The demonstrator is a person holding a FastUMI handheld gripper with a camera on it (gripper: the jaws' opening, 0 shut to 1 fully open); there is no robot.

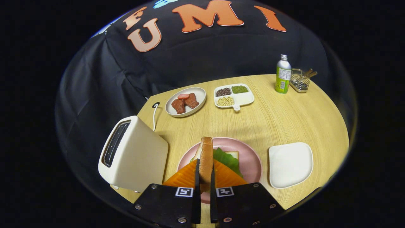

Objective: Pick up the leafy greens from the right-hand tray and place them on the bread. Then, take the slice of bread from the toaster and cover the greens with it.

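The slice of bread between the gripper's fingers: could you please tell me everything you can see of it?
The slice of bread stands upright on edge, seen edge-on, so its brown crust faces the camera and a strip of pale crumb shows on its left side. It looks soft and lightly browned. Both fingers of the gripper press on its lower part. It hangs above the pink plate, just in front of the leafy greens lying on the lower bread slice there.

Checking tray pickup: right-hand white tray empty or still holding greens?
Empty: white tray is bare; greens lie on the pink plate's bread, beyond the tool gripping a bread slice.
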